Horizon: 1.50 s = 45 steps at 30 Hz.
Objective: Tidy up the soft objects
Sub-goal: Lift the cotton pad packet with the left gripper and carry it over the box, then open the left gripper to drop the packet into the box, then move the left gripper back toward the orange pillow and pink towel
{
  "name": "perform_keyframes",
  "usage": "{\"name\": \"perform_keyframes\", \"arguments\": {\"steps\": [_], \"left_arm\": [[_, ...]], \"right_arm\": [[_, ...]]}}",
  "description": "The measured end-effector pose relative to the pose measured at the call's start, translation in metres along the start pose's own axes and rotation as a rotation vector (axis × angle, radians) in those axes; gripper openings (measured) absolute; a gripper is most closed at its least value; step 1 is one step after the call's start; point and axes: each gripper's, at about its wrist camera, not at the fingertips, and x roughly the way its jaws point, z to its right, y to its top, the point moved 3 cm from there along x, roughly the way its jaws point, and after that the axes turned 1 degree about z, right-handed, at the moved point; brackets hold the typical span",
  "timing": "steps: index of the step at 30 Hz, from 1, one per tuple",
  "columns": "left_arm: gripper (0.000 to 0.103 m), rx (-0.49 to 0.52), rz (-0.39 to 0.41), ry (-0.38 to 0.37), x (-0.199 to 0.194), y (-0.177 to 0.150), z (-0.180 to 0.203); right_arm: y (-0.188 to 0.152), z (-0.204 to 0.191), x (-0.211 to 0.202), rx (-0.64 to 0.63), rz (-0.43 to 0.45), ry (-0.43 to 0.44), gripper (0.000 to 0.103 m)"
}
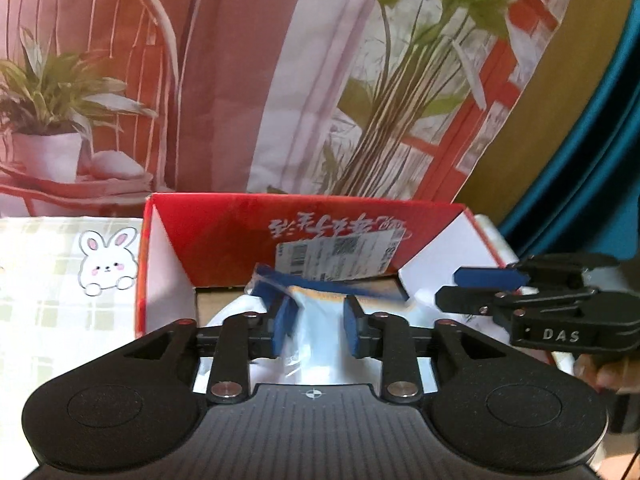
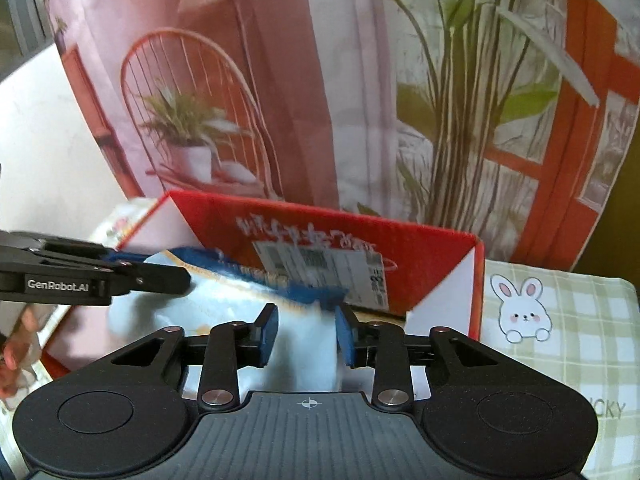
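Both claws gripped one soft pale-blue packet [image 1: 316, 320], the left gripper [image 1: 316, 326] and right gripper [image 2: 306, 330] each closed on it, holding it just over the open red box [image 1: 224, 236]. It seemed mid-placement; next, lower and release

Looks like somebody's home to me, not a lab or a shop. The whole back is covered by a printed fabric backdrop [image 1: 248, 80] with a wire chair, potted plants and a red window frame on it, hung up like a curtain. The table has a green checked cloth with a cartoon bunny [image 2: 560, 320]. There's a reused red shipping box [image 1: 224, 240], delivery label still stuck on. Teal curtain [image 1: 592, 128] off to one side.
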Motion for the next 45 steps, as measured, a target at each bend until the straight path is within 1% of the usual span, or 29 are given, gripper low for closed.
{"name": "perform_keyframes", "arguments": {"steps": [2,3,7,13,18,22,26,30,35,40,45], "left_arm": [[0.044,0.020,0.014,0.019,-0.008,-0.002,0.000],[0.045,0.026,0.021,0.024,-0.011,-0.002,0.000],[0.047,0.055,0.059,0.040,-0.034,-0.007,0.004],[0.054,0.081,0.136,0.063,-0.073,-0.018,0.020],[0.068,0.128,0.207,0.096,-0.107,-0.034,0.036],[0.069,0.132,0.273,0.112,-0.134,-0.049,0.041],[0.069,0.114,0.297,0.121,-0.153,-0.067,0.040],[0.069,0.127,0.315,0.149,-0.164,-0.086,0.039],[0.069,0.112,0.321,0.159,-0.172,-0.106,0.035],[0.069,0.100,0.338,0.154,-0.176,-0.121,0.034],[0.069,0.099,0.322,0.159,-0.174,-0.137,0.033]], "right_arm": [[-0.001,-0.003,-0.003,-0.018,-0.004,-0.010,0.035],[-0.001,-0.005,-0.006,-0.024,-0.001,-0.008,0.035],[-0.005,-0.013,-0.021,-0.046,0.015,-0.003,0.036],[-0.019,-0.031,-0.046,-0.084,0.060,-0.010,0.036],[-0.038,-0.048,-0.074,-0.125,0.129,-0.032,0.039],[-0.054,-0.054,-0.095,-0.130,0.178,-0.049,0.040],[-0.071,-0.055,-0.112,-0.111,0.199,-0.061,0.040],[-0.088,-0.061,-0.126,-0.123,0.227,-0.064,0.040],[-0.108,-0.067,-0.137,-0.126,0.257,-0.066,0.044],[-0.126,-0.066,-0.146,-0.071,0.311,-0.053,0.052],[-0.141,-0.060,-0.147,-0.040,0.333,-0.060,0.052]]}}
